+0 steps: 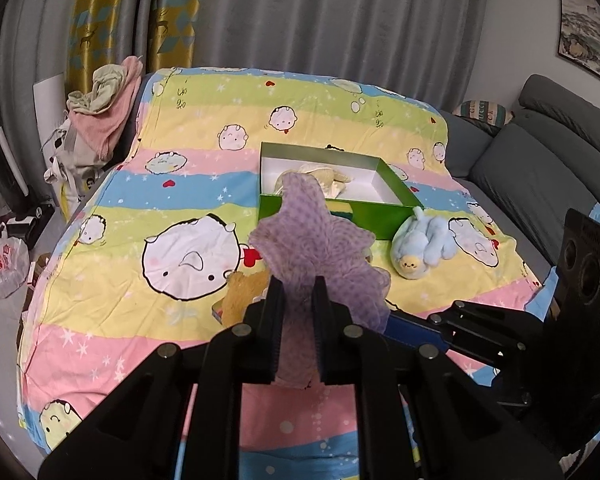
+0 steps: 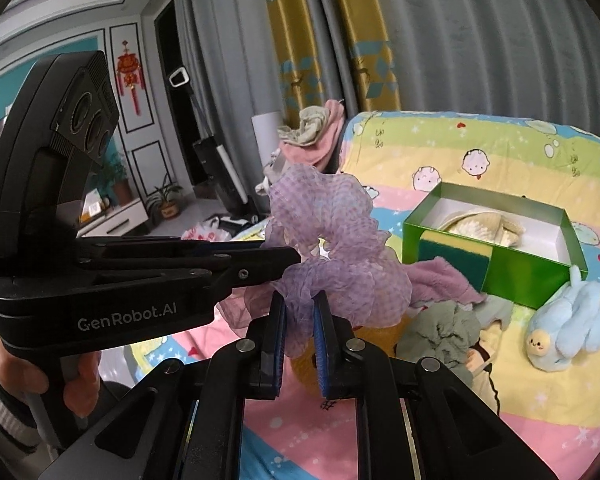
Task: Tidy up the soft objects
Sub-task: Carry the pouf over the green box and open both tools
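Note:
A purple sheer scrunchie point(image 1: 320, 240) point(image 2: 332, 248) hangs in the air above the cartoon bedspread point(image 1: 140, 184). My left gripper point(image 1: 299, 284) is shut on one side of it. My right gripper point(image 2: 299, 300) is shut on the other side. The left gripper also shows in the right wrist view point(image 2: 288, 258), reaching in from the left. A green box point(image 1: 396, 216) point(image 2: 532, 276) holds a cream soft item point(image 1: 324, 180) point(image 2: 484, 226) and a yellow-green sponge point(image 2: 452, 252). A blue plush point(image 1: 424, 246) point(image 2: 564, 328) lies beside the box.
A pink-purple cloth point(image 2: 440, 280), a grey-green cloth point(image 2: 444, 332) and a yellow-brown soft item point(image 1: 244, 292) lie on the spread below the scrunchie. A pile of clothes point(image 1: 100, 120) sits left of the bed. A grey sofa point(image 1: 540, 152) is on the right. A plastic bag point(image 1: 0, 268) lies on the floor.

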